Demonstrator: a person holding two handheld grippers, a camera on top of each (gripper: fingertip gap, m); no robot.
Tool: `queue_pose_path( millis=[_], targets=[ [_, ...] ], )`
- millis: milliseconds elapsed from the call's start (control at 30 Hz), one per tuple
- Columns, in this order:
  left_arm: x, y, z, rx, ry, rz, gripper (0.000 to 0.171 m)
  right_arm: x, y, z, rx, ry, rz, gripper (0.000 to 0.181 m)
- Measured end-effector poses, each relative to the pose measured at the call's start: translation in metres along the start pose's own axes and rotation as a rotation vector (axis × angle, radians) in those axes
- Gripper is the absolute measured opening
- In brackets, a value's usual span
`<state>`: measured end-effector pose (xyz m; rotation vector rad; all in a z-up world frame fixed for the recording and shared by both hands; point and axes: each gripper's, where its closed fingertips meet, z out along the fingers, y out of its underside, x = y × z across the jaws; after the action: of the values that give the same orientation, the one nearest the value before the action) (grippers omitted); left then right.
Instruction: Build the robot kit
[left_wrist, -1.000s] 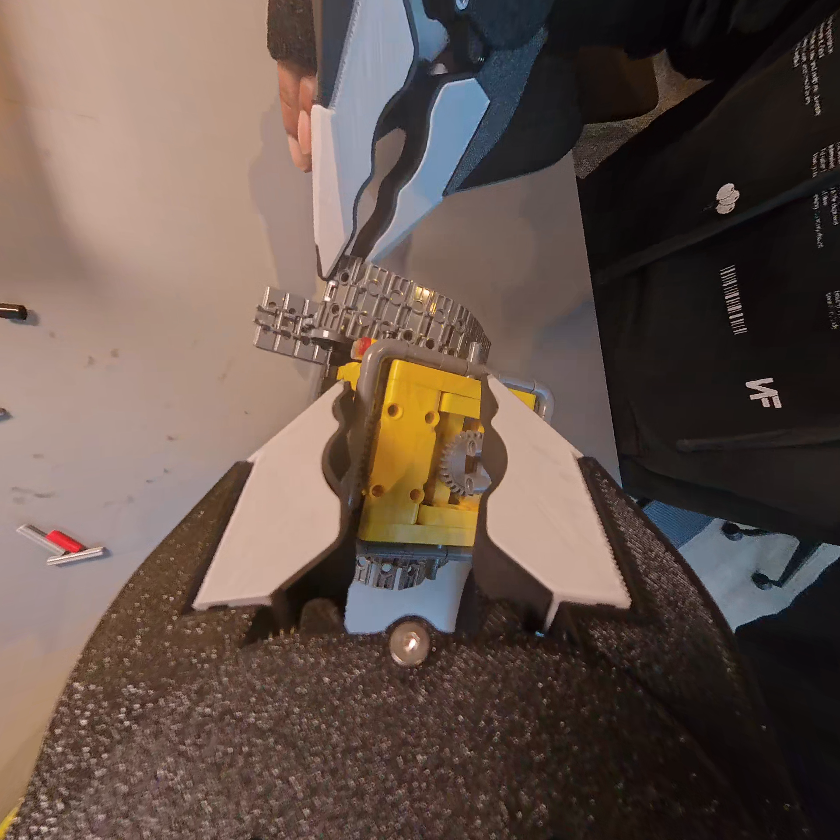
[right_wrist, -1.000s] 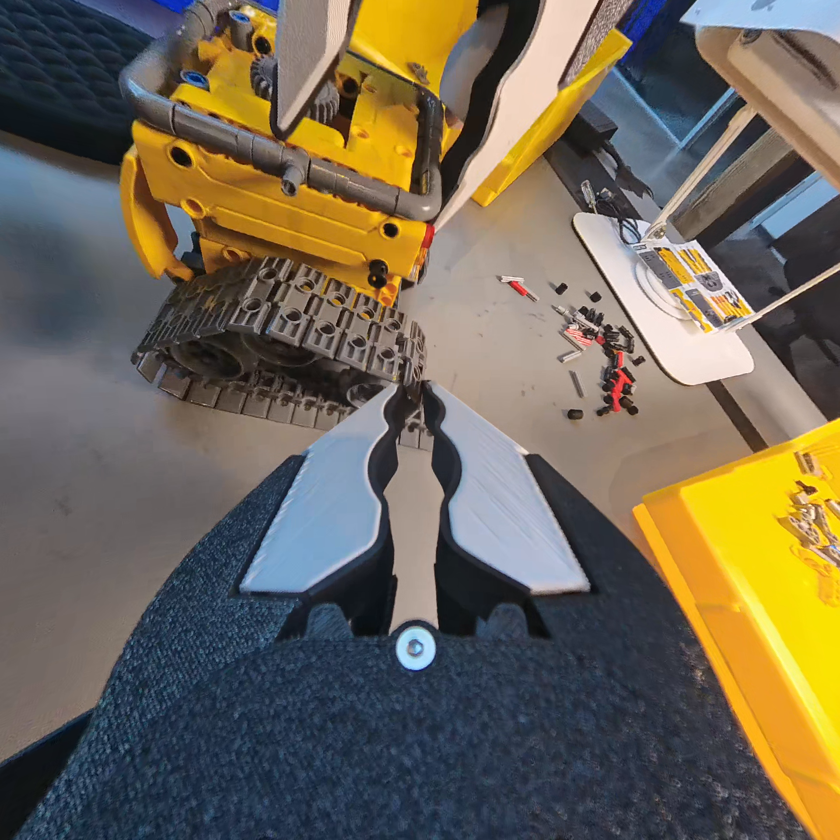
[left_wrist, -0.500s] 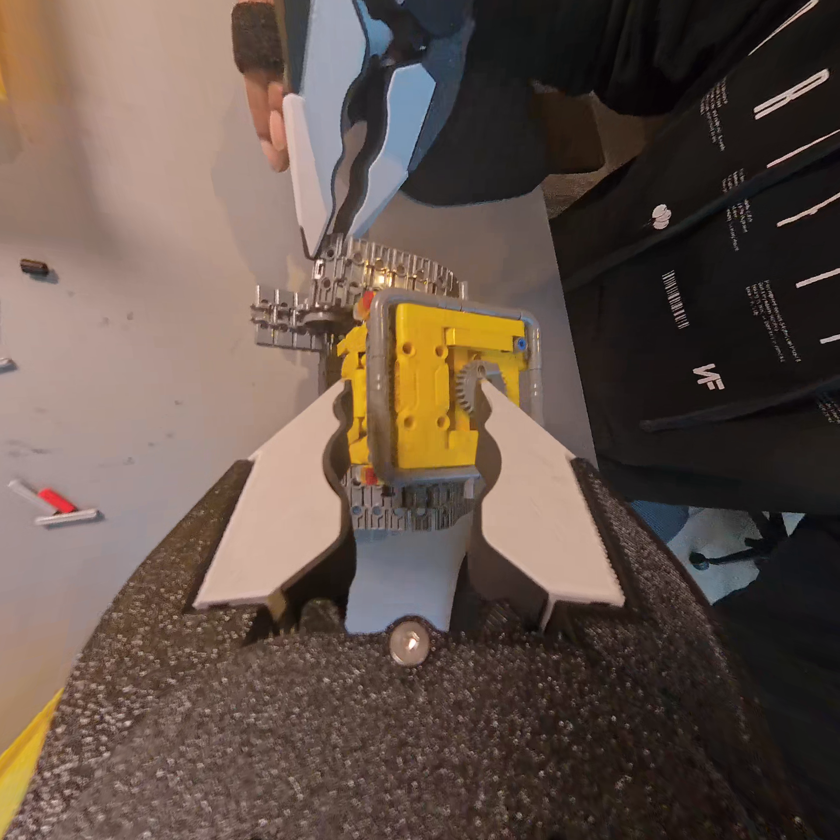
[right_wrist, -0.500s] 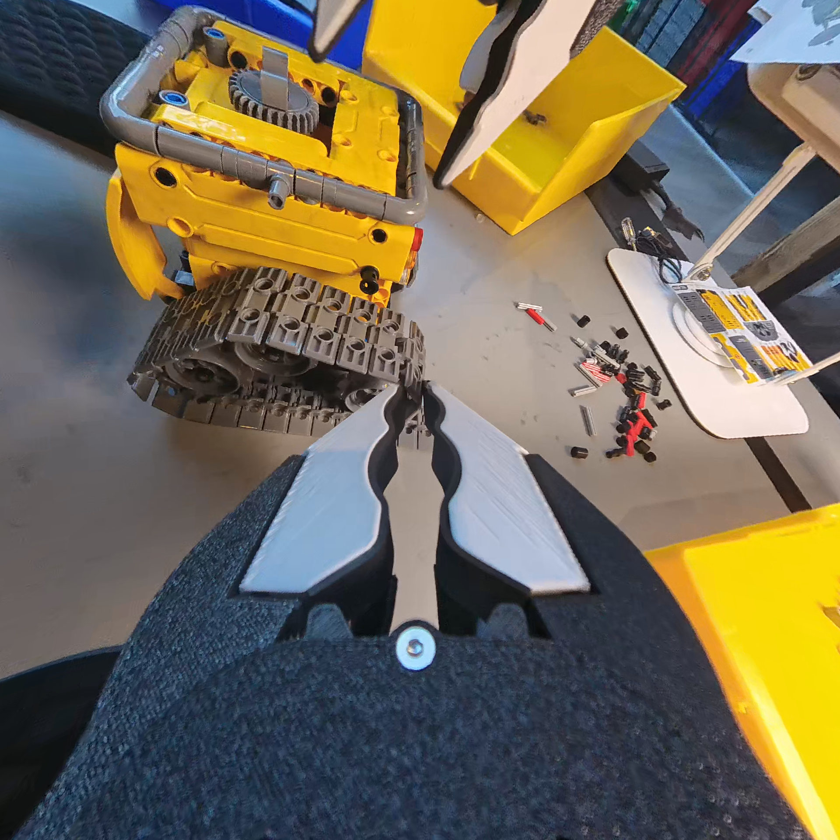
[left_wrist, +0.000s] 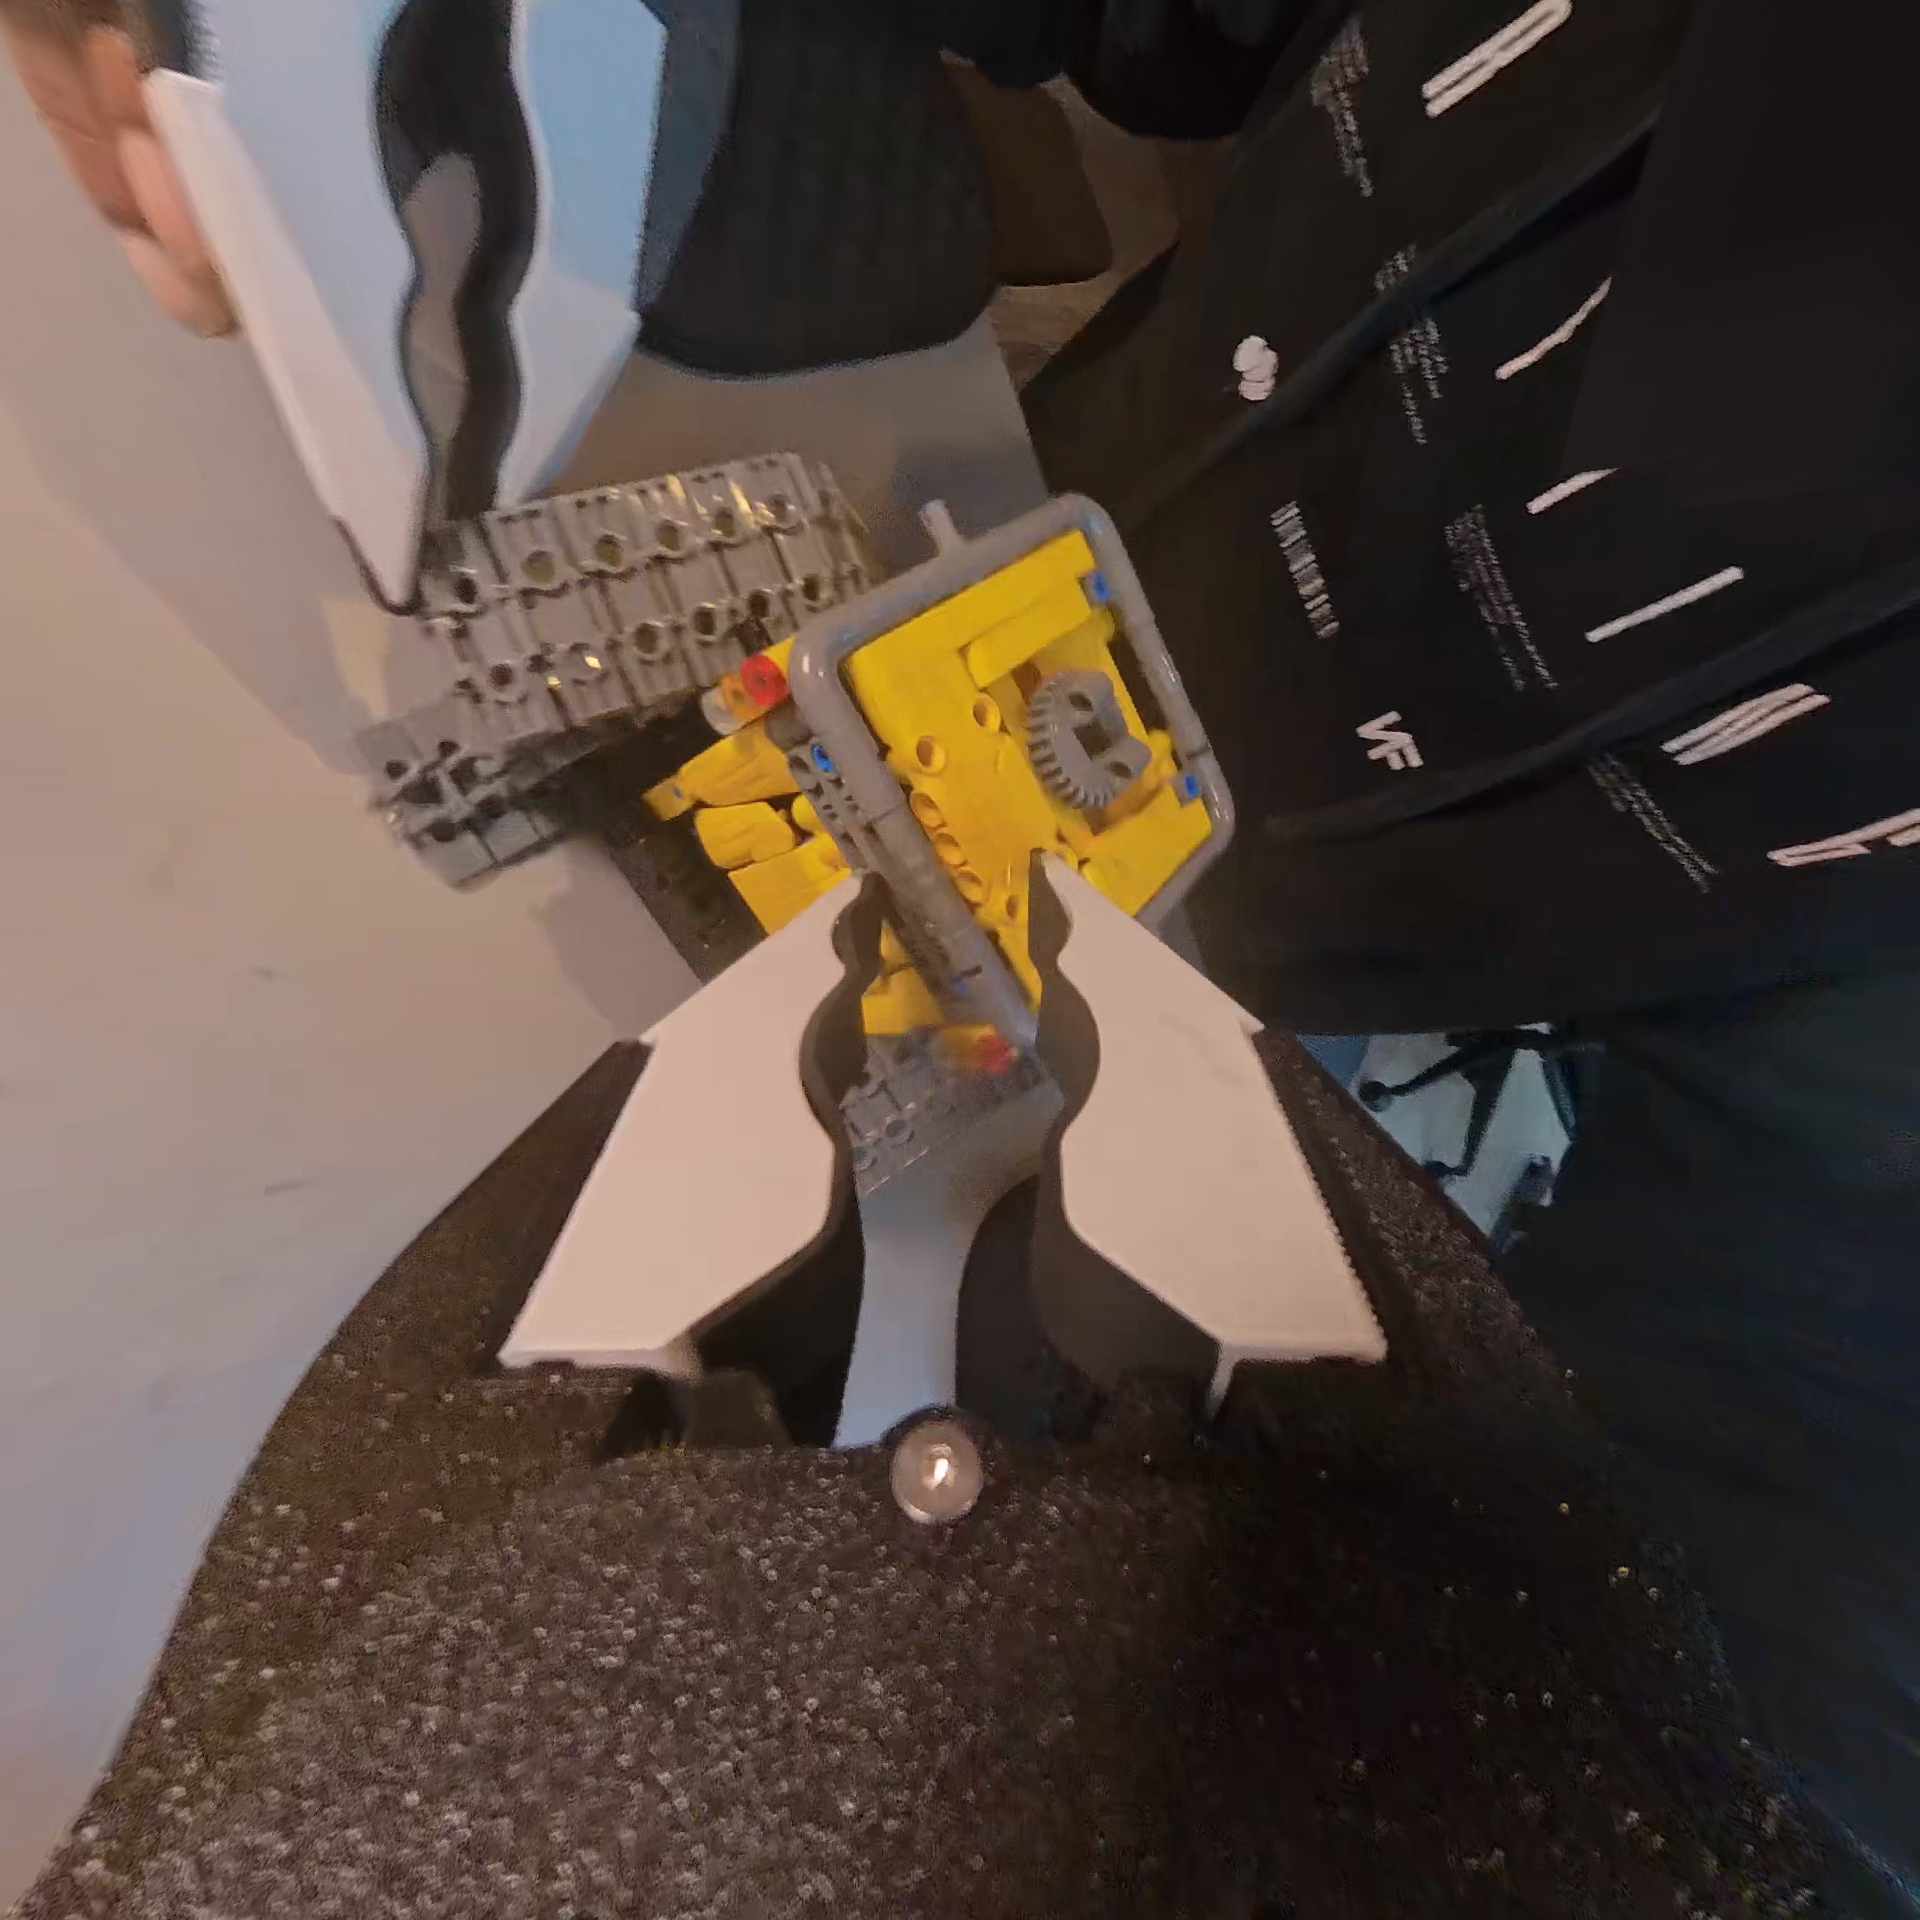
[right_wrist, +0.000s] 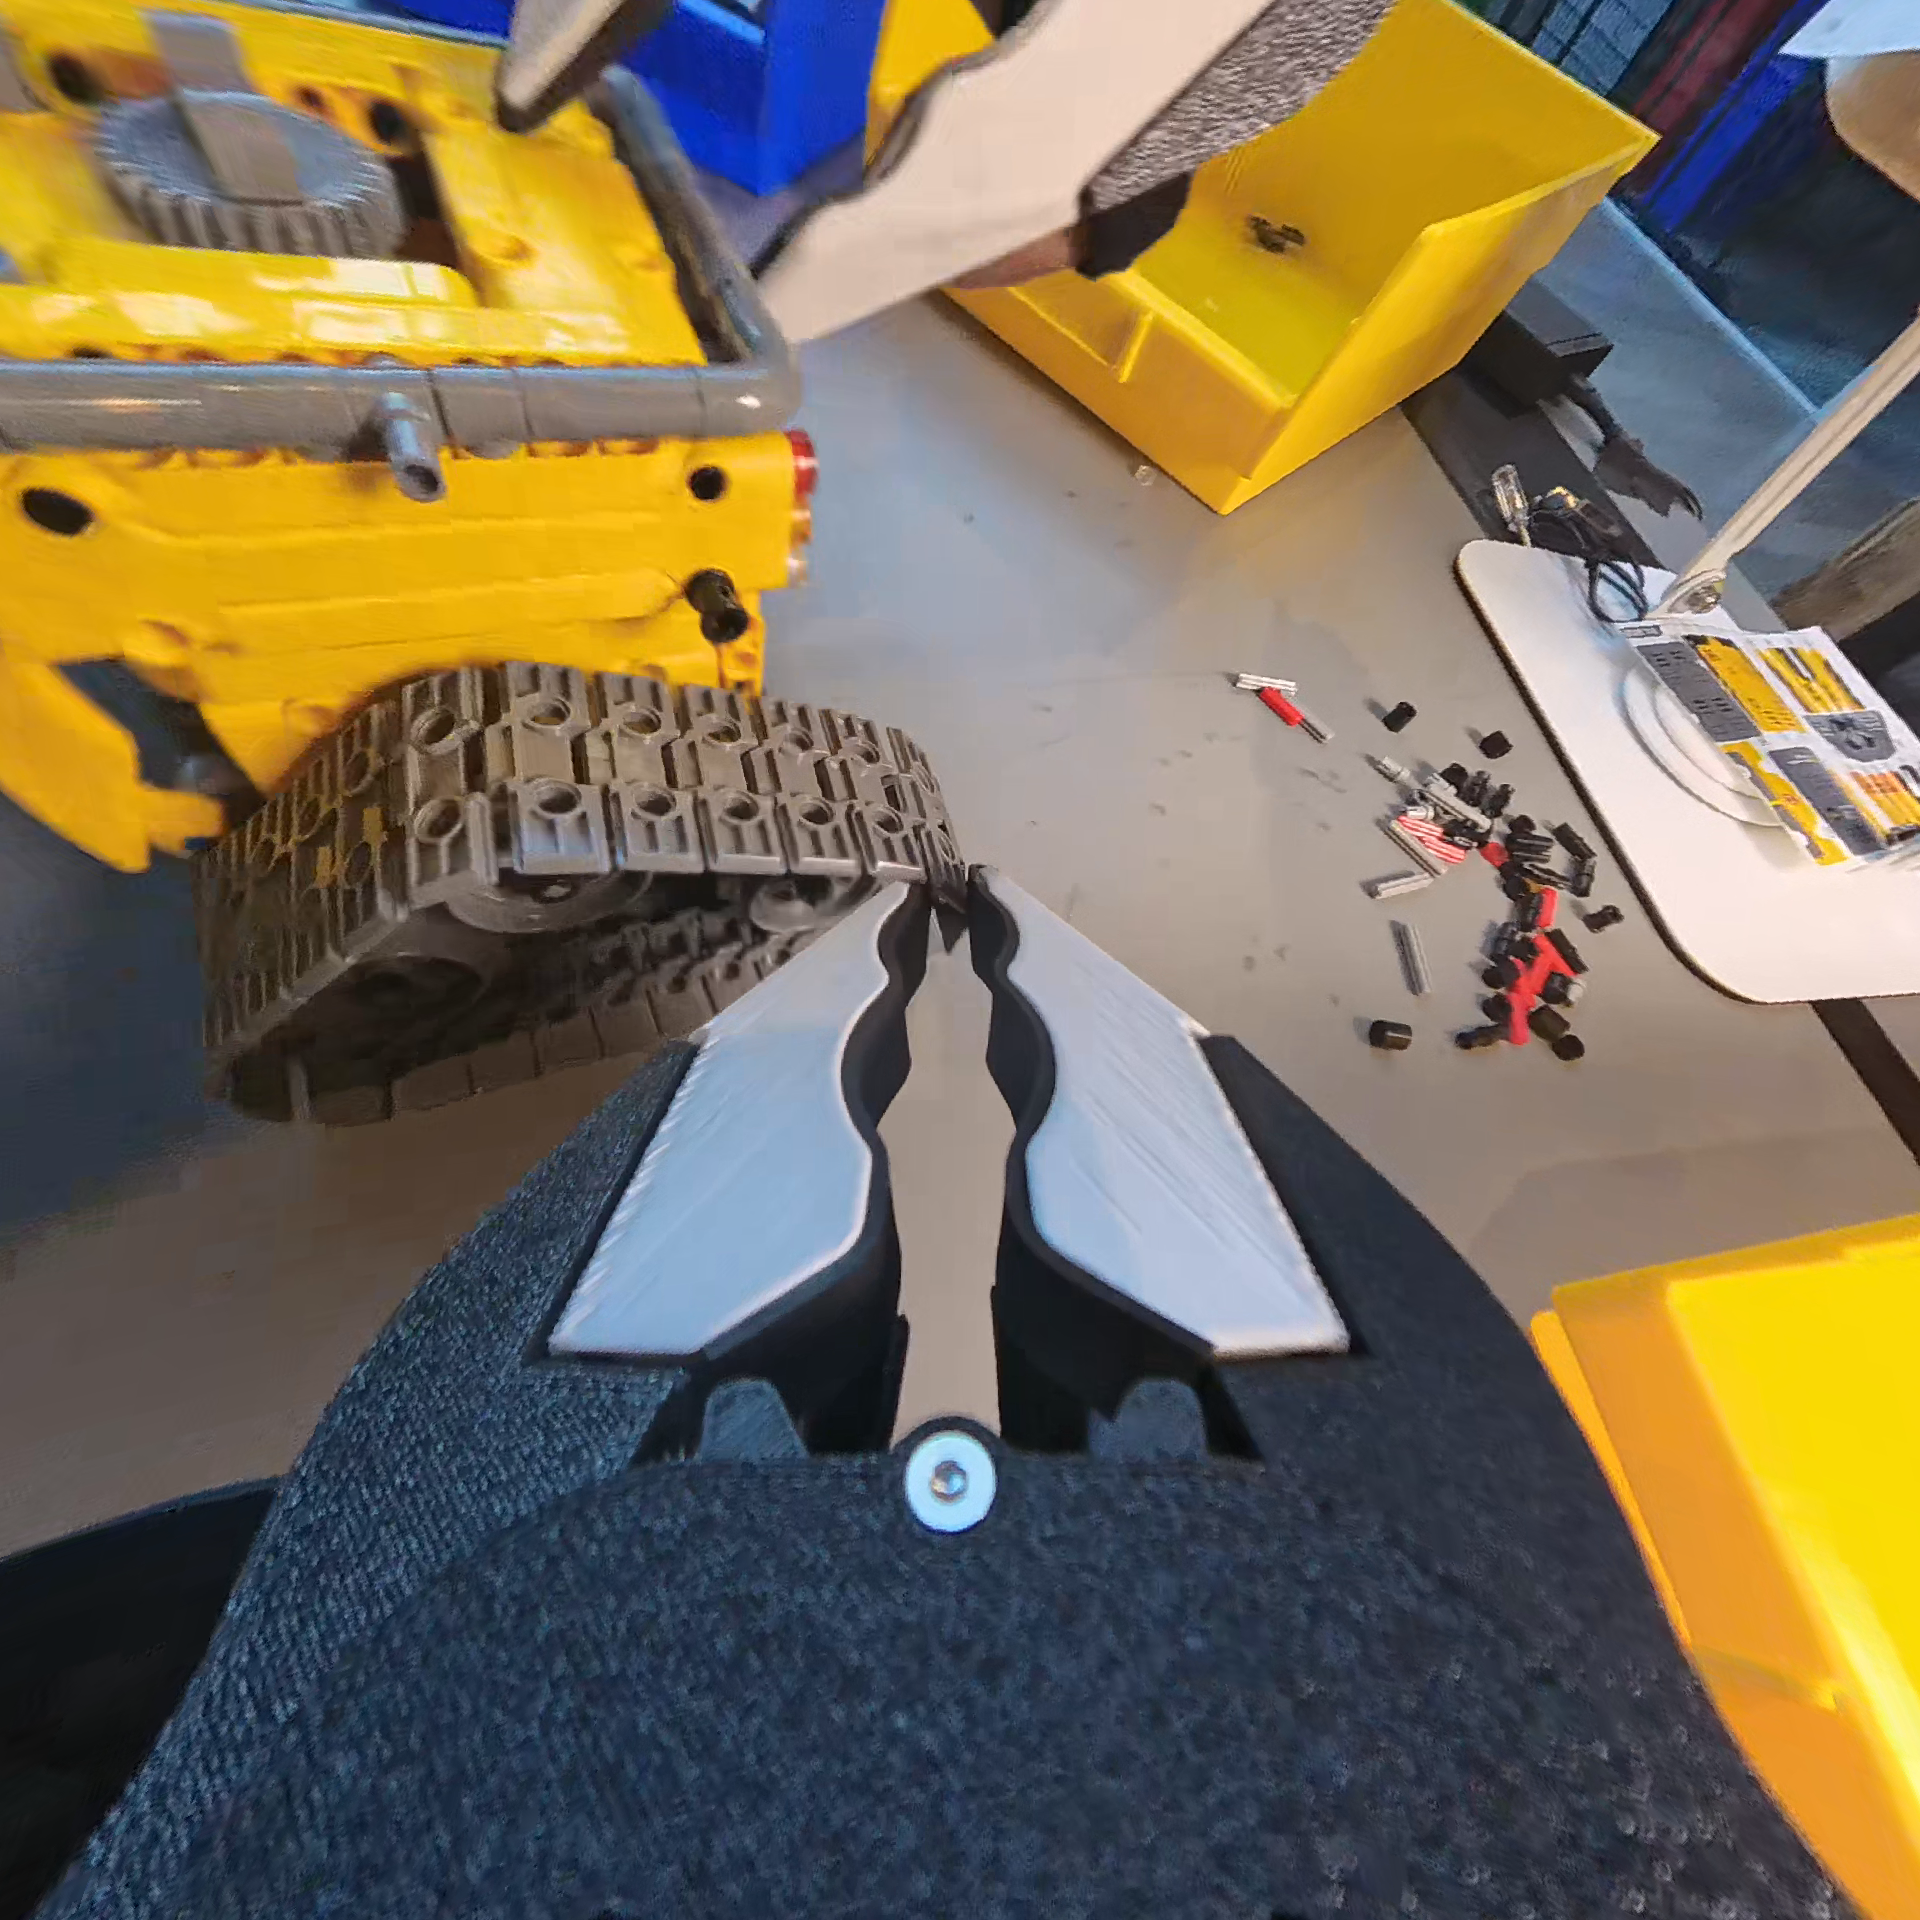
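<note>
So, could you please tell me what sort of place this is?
Probably a hobby or lab workbench for building brick models: a grey table with a tracked yellow model, loose small parts, and yellow bins.

The toy vehicle (right_wrist: 395, 540) is showing bright yellow, with a grey rail, a grey toothed wheel (left_wrist: 1086, 750) and a grey studded track (right_wrist: 665, 821). Both grippers are showing white fingers edged in black on speckled black foam. The worktop (right_wrist: 1091, 582) is looking pale grey, scattered with black and red small parts (right_wrist: 1496, 894). The bins (right_wrist: 1320, 260) are glowing yellow.
</note>
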<state>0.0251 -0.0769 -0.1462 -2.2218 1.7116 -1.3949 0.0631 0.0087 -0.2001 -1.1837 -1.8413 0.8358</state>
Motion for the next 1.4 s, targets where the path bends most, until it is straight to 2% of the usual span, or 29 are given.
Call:
queue_pose_path(
  millis=[100, 233, 467, 667, 733, 800, 967, 1233, 1333, 1367, 1400],
  targets=[
    [0.01, -0.004, 0.013, 0.014, 0.057, 0.023, 0.025, -0.007, 0.002, 0.001, 0.004, -0.034, 0.006, 0.008],
    [0.012, -0.01, 0.019, 0.028, 0.068, 0.043, 0.025, -0.015, 0.0, 0.002, 0.032, -0.044, -0.057, 0.009],
    [0.016, -0.023, 0.031, 0.106, 0.074, 0.093, 0.025, -0.03, 0.0, -0.01, 0.067, -0.127, -0.044, 0.009],
    [0.013, -0.034, 0.034, 0.353, 0.01, 0.093, 0.029, -0.026, 0.011, -0.015, 0.044, -0.12, 0.024, 0.006],
    [0.012, -0.037, 0.029, 0.454, -0.043, 0.096, 0.023, -0.023, 0.014, -0.014, 0.037, -0.129, 0.055, 0.005],
    [0.017, -0.037, 0.021, 0.537, -0.075, 0.096, 0.025, -0.023, 0.014, -0.014, 0.037, -0.152, 0.071, 0.005],
    [0.025, -0.013, 0.026, 0.576, -0.133, 0.065, 0.04, -0.019, 0.018, -0.009, -0.012, -0.181, 0.096, 0.005],
    [0.032, -0.016, 0.042, 0.638, -0.081, 0.084, 0.038, -0.024, 0.021, -0.007, -0.145, -0.347, 0.093, 0.005],
    [0.013, -0.014, 0.022, 0.678, -0.105, 0.036, 0.038, -0.024, 0.024, -0.006, -0.185, -0.397, 0.113, 0.006],
    [-0.006, -0.014, 0.015, 0.678, -0.164, -0.022, 0.024, -0.024, 0.023, -0.005, -0.195, -0.423, 0.129, 0.006],
    [-0.032, -0.012, 0.01, 0.655, -0.265, -0.091, 0.02, -0.024, 0.022, -0.005, -0.203, -0.459, 0.151, 0.007]
  ],
)
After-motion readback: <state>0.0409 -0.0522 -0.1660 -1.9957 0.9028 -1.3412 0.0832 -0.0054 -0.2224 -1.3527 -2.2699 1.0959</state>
